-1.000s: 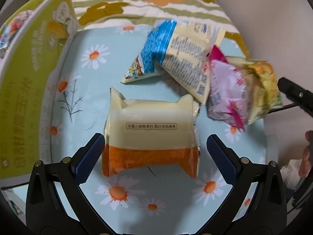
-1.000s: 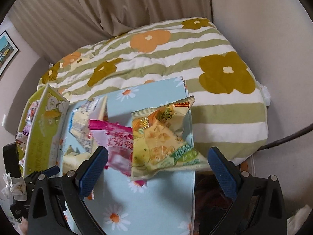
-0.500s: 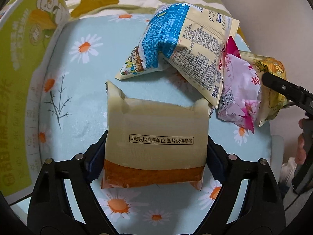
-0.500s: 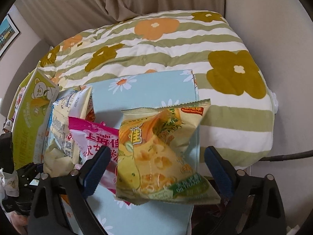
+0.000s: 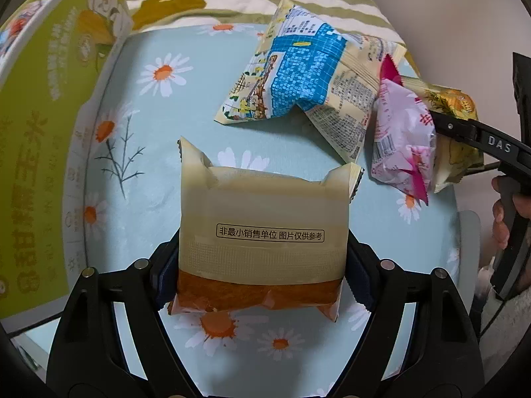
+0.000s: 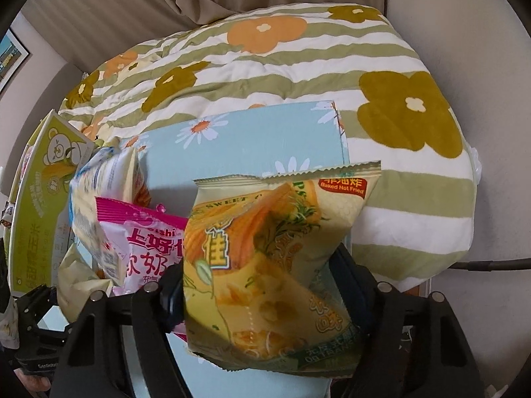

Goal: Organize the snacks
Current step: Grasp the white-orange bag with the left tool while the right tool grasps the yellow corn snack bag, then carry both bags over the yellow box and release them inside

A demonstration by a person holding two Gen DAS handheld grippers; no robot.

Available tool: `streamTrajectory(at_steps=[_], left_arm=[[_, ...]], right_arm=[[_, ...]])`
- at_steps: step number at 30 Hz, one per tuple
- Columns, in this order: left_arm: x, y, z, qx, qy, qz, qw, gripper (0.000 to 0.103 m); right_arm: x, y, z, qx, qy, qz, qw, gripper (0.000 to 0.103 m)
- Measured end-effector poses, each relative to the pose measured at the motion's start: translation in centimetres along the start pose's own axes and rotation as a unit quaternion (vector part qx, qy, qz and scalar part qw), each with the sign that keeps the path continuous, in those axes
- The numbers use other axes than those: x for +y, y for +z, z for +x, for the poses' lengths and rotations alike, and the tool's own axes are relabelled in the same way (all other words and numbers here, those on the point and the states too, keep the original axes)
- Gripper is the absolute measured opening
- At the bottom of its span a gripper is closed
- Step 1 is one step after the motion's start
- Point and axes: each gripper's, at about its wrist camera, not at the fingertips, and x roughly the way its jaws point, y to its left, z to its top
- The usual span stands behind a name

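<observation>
1. The cream-and-orange packet (image 5: 262,232) is a flat, sealed pillow bag: pale cream over most of its face, a band of orange along the near end, a boxed line of black Chinese print across the middle, and two crimped corners sticking up at the far end.
2. It lies on the daisy-print bench (image 5: 186,126), a light blue surface with white and orange flowers, near its front edge.
3. The left gripper (image 5: 262,275) points steeply down at it. Its blue-padded fingers (image 5: 166,272) stand against the packet's two side edges at the orange end, and the jaws are closing on it with the packet between them.
4. The yellow chip bag (image 6: 272,265) is puffy and glossy, printed with orange chips, green herb sprigs, a red label reading "Baked Not Fried" near its serrated top seal, and a green band at the bottom.
5. It sits at the bench's right edge, tilted, leaning beside the pink packet (image 6: 146,248).
6. The right gripper (image 6: 265,292) straddles the chip bag's lower half; its jaws are closing, pressing in on both sides of the bag, which bulges and creases between them.
7. Behind the pink packet lies a blue-and-cream bag (image 5: 298,79), propped up at an angle.
8. A green carton (image 5: 36,132) stands along the bench's left side.
9. A striped, flowered quilt (image 6: 265,63) lies beyond the bench.
</observation>
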Motion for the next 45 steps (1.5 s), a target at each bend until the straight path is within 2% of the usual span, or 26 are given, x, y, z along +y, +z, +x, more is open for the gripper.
streamTrajectory(at_steps=[3, 5, 13, 22, 25, 36, 40, 45], left_arm=[[0.1, -0.3, -0.7, -0.006, 0.000, 0.000, 1.0000, 0.079], [0.0, -0.4, -1.2, -0.011, -0.002, 0.000, 0.9999, 0.079], [-0.5, -1.4, -4.4, -0.039, -0.010, 0.006, 0.9992, 0.079], [-0.3, -4.6, -9.8, -0.080, -0.017, 0.002, 0.9966, 0.079], [0.6, -5.9, -11.6, -0.093, -0.015, -0.010, 0.9955, 0.079], [5.8, -11.3, -17.7, -0.125, 0.008, -0.069, 0.9897, 0.079], [9.0, -12.0, -19.9, -0.144, 0.023, -0.094, 0.9848, 0.079], [13.2, -11.1, -22.1, -0.166, 0.042, -0.111, 0.9788, 0.079]], right_arm=[[0.0, -0.1, -0.4, -0.005, 0.002, 0.003, 1.000, 0.069], [0.0, -0.2, -0.8, -0.010, 0.004, 0.002, 1.000, 0.058], [0.8, -1.0, -4.6, -0.052, -0.002, 0.005, 0.999, 0.057], [4.1, -3.5, -10.1, -0.094, -0.003, -0.019, 0.995, 0.057], [5.7, -4.4, -11.7, -0.105, -0.001, -0.035, 0.994, 0.057], [12.5, -6.4, -14.7, -0.118, 0.055, -0.084, 0.988, 0.057], [15.9, -6.1, -15.0, -0.118, 0.077, -0.103, 0.985, 0.057], [20.4, -5.6, -15.0, -0.123, 0.101, -0.126, 0.979, 0.057]])
